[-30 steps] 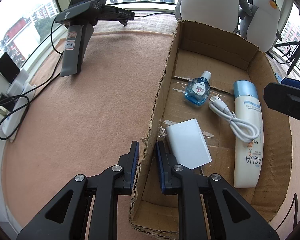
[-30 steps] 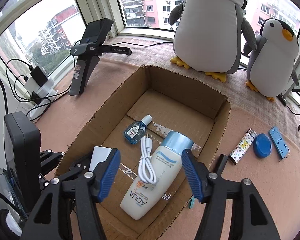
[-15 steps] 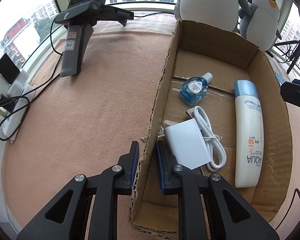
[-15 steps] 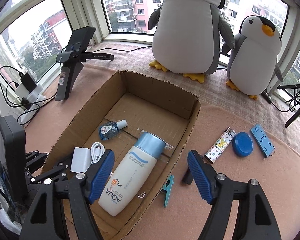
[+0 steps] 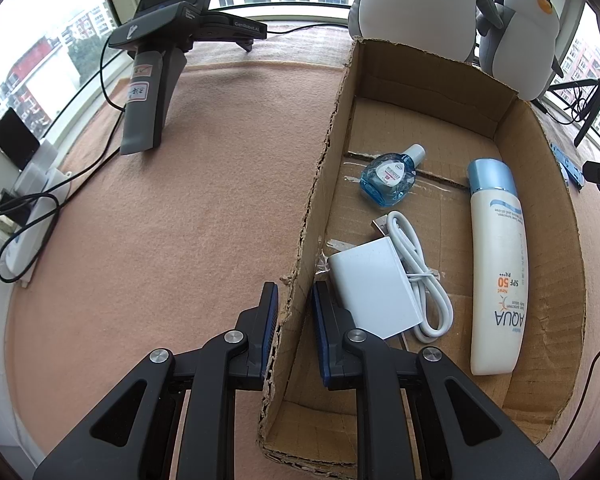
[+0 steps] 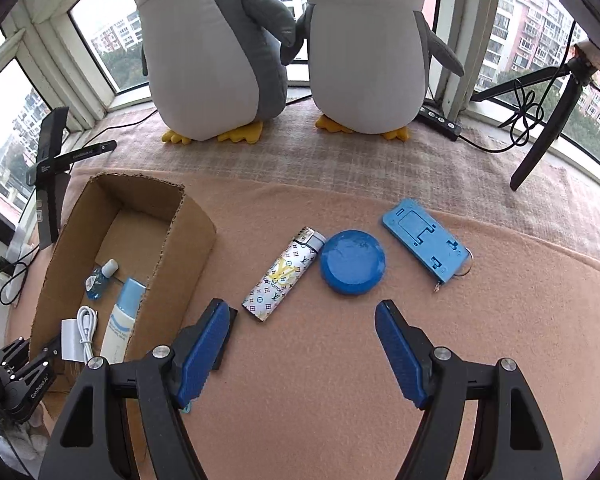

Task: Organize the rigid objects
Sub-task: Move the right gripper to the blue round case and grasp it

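Since a second ago the right tongs (image 6: 300, 344) have swung off the cardboard box (image 5: 432, 92) — now spread above the lighter (image 6: 283, 279); likely next pick. Left tongs (image 5: 293, 300) stay pinching the box's wall, near the surface's left edge.

Right gripper (image 6: 300, 344): swings away from the cardboard box (image 6: 188, 240), where it hung a second ago over the sunscreen bottle (image 5: 496, 264); now sits over the pink cloth, jaws wide apart, facing the lighter (image 6: 284, 280) and blue round lid (image 6: 353, 262).

White cable (image 5: 416, 272): no longer draped against the sunscreen bottle; now lies touching the white charger (image 5: 372, 288).

Eye-drop bottle (image 5: 390, 176): shifts slightly, cap now tilted further right.

Left-wrist view: the right gripper's dark body has almost left the right edge.
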`<action>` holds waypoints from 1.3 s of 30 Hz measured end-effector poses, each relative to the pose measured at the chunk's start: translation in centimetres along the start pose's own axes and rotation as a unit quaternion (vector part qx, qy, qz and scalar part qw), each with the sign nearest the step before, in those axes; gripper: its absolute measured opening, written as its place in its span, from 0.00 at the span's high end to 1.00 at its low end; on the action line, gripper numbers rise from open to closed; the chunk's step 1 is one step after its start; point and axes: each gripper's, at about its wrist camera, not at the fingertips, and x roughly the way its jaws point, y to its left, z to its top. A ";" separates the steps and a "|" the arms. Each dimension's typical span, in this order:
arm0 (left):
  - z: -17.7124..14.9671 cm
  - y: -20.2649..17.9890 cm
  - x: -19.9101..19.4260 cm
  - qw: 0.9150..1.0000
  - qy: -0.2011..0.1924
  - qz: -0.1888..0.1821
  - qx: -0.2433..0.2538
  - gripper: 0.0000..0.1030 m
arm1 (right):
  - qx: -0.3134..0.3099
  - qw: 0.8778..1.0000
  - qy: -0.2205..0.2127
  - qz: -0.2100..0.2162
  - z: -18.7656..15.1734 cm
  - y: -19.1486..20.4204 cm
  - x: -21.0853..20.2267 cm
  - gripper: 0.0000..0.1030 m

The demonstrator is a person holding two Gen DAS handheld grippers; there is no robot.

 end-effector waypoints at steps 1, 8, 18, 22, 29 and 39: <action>0.0 0.0 0.0 1.000 0.000 0.000 0.001 0.85 | 0.018 1.000 0.005 -0.001 0.2 -0.8 0.4 0.30; 0.0 0.1 0.1 1.000 0.000 -0.004 0.015 0.85 | 0.036 0.999 0.032 -0.016 1.2 -3.9 3.0 0.30; 0.0 0.2 0.1 1.000 0.000 -0.010 0.026 0.84 | 0.021 0.998 0.058 -0.015 1.3 -3.5 6.0 0.37; -0.2 0.1 0.0 0.999 0.000 -0.013 0.033 0.84 | 0.009 0.998 0.053 -0.030 1.6 -3.1 6.4 0.39; -0.2 0.1 0.0 0.999 0.000 -0.016 0.039 0.85 | 0.003 0.998 0.053 -0.039 2.6 -3.1 6.8 0.41; -0.2 0.2 -0.1 0.999 -0.002 -0.015 0.044 0.85 | -0.009 0.997 0.054 -0.051 2.2 -3.1 6.4 0.55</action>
